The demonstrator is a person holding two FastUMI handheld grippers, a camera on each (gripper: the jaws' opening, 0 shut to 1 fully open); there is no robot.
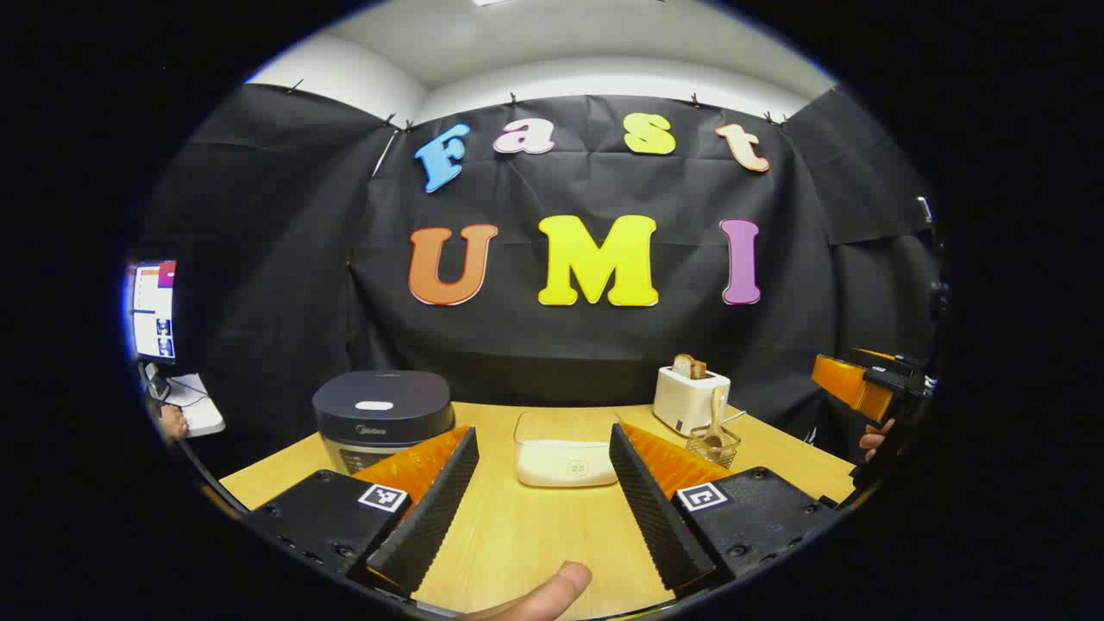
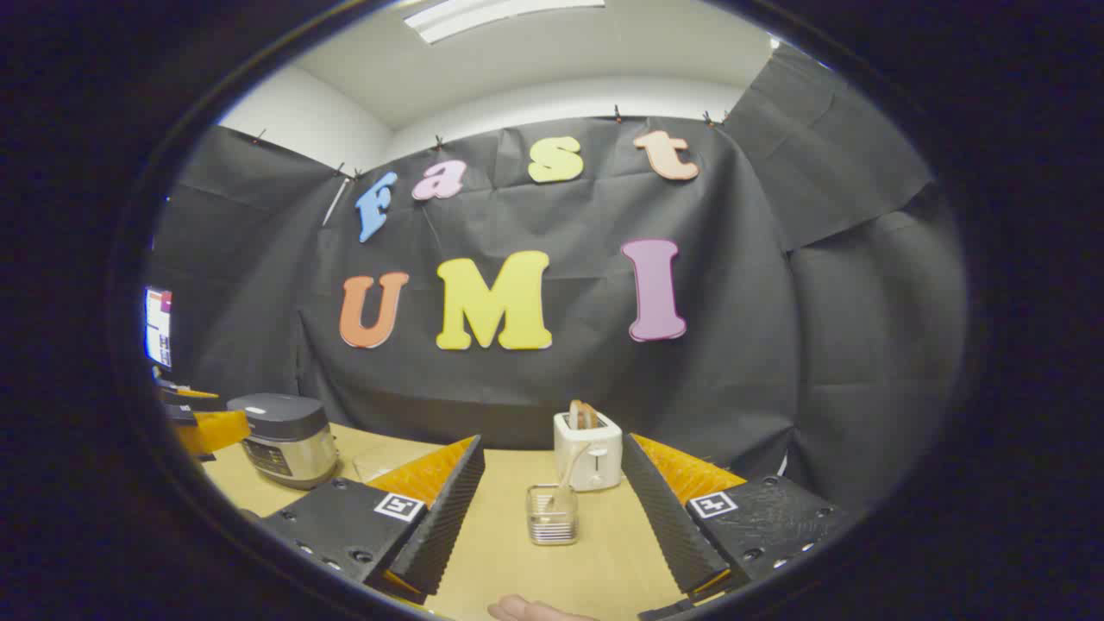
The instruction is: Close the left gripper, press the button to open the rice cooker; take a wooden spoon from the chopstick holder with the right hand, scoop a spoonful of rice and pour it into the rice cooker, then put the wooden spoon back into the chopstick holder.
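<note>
The dark rice cooker stands lid down at the table's left; it shows again, smaller, as the rice cooker. A clear box of white rice sits ahead of my left gripper, which is open with nothing between its fingers. A wire chopstick holder keeps a wooden spoon upright. My right gripper is open above the table, pointed at the chopstick holder and its spoon. The right gripper hangs at the far right of the left gripper view.
A white toaster with a slice of bread stands behind the holder, seen also as the toaster. The wooden table stretches forward. A monitor and a person's hand are at the far left. A thumb tip pokes in below.
</note>
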